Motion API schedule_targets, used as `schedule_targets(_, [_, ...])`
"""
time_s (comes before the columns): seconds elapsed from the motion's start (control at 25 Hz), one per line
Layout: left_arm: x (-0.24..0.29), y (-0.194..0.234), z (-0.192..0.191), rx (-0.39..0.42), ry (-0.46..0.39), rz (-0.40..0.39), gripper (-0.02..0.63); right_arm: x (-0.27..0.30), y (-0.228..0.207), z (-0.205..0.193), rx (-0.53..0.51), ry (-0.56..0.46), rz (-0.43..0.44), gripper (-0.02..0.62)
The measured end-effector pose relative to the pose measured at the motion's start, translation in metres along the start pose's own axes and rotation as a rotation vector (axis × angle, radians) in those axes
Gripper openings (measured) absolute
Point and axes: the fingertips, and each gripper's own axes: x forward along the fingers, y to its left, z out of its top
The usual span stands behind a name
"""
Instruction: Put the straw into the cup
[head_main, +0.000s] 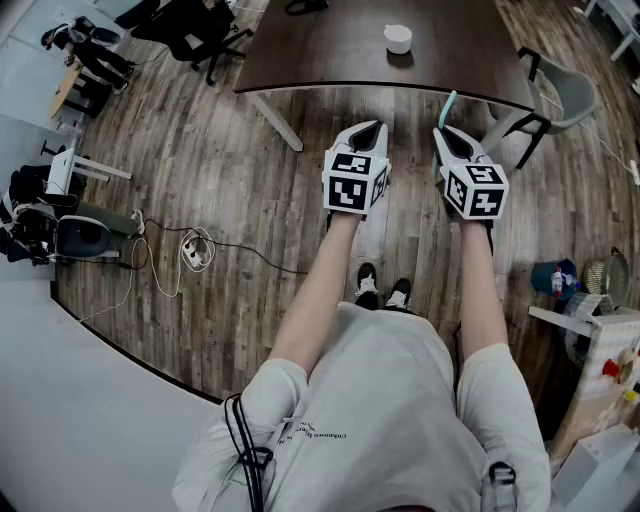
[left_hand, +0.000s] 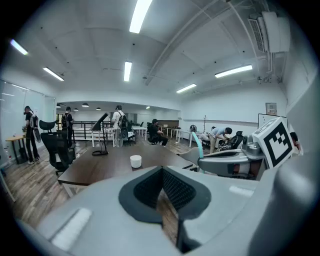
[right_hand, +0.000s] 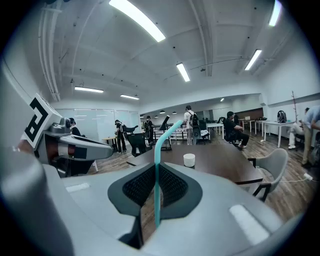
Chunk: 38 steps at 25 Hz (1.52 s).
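A dark table (head_main: 320, 50) fills the top centre of the head view, and the white cup (head_main: 398, 38) stands on it, well back from its near edge. Open plank floor (head_main: 200, 180) lies at the left, and a grey chair (head_main: 572, 92) stands at the upper right. The right gripper (head_main: 445, 128) clamps the teal straw (head_main: 447, 108). The jaws of the left gripper (head_main: 375, 126) are together with nothing between them.

Open tabletop (head_main: 320, 45) around cup (head_main: 398, 38); chair (head_main: 574, 92) beside right corner.
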Motion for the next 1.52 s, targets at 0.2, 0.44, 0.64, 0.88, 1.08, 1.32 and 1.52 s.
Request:
schedule_targets(0.2, [0.012, -0.001, 0.000, 0.011, 0.006, 0.004, 0.000, 0.004, -0.009, -0.003, -0.004, -0.001, 0.007, 0.046])
schedule_targets(0.44, [0.024, -0.016, -0.016, -0.005, 0.036, 0.001, 0.000, 0.000, -0.024, -0.007, 0.013, 0.002, 0.021, 0.046])
schedule_targets(0.64, [0.028, -0.025, -0.029, -0.012, 0.058, 0.019, 0.000, -0.007, -0.038, -0.012, 0.044, -0.011, 0.031, 0.048])
schedule_targets(0.88, [0.028, -0.024, -0.029, -0.013, 0.045, 0.036, 0.000, -0.012, -0.043, -0.032, 0.052, 0.003, 0.038, 0.048])
schedule_targets(1.08, [0.043, -0.022, -0.028, -0.012, 0.050, 0.037, 0.000, -0.006, -0.059, -0.036, 0.072, 0.003, 0.024, 0.048])
schedule_targets(1.32, [0.068, -0.004, -0.023, -0.003, 0.057, 0.025, 0.000, 0.020, -0.067, -0.031, 0.082, 0.004, 0.020, 0.048])
schedule_targets(1.52, [0.099, 0.017, -0.012, 0.012, 0.064, 0.015, 0.000, 0.051, -0.084, -0.023, 0.085, 0.008, 0.004, 0.048])
